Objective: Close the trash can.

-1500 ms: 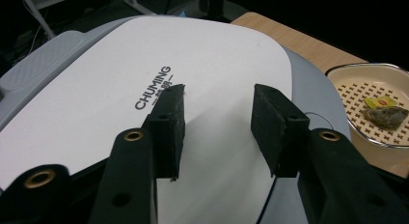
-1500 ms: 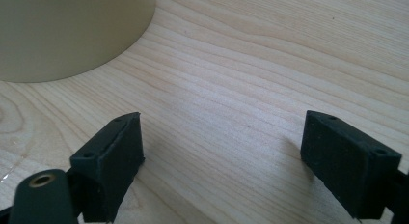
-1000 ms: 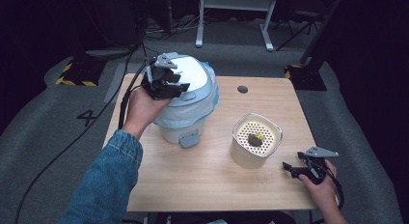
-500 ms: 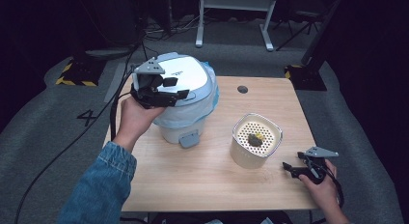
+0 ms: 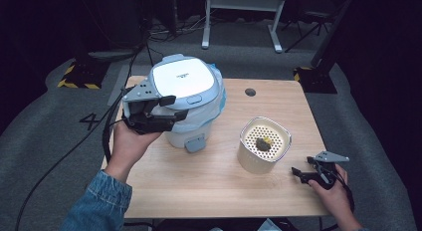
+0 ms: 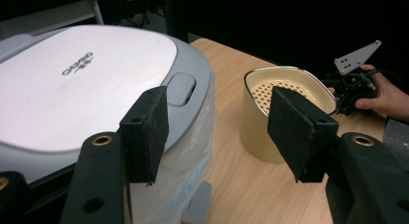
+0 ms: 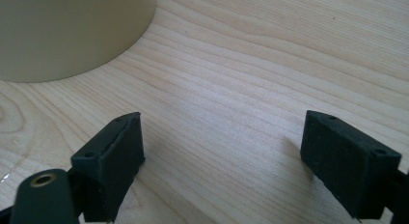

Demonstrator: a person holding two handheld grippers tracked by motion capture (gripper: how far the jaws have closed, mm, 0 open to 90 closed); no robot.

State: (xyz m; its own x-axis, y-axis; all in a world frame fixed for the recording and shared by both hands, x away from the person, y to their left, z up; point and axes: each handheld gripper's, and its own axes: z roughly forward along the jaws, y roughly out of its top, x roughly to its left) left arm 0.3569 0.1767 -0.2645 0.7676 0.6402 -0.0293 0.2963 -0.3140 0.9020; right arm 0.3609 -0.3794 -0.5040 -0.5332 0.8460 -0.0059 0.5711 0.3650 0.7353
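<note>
**Both grippers spread, nothing held; bin and strainer cup on the table**

Pedal bin [image 5: 191, 99]: white flat lid with grey rim, small print on the lid and a grey push tab at its front edge. Pale translucent liner bulges out under the rim. Grey foot pedal [image 5: 195, 143] at the base, facing me. It stands on the far left part of the wooden table [image 5: 209, 191].

My left gripper [image 5: 166, 107] hangs at the bin's left front side, level with the lid rim, jaws apart and empty. In the left gripper view one pad [image 6: 147, 132] overlaps the lid edge; I cannot tell whether it touches.

Cream cup [image 5: 263, 150], right of the bin and apart from it: rounded-square rim, perforated insert sitting in its top, a dark lump with a bit of yellow [image 5: 263, 143] lying on the insert.

My right gripper [image 5: 304, 173] sits low over the table near its front right corner, just right of the cup, jaws parted with bare wood between them.

Open room: the front middle of the table is bare, as is the far right part around a round grommet hole [image 5: 250, 92]. The bin's back reaches the far edge.
</note>
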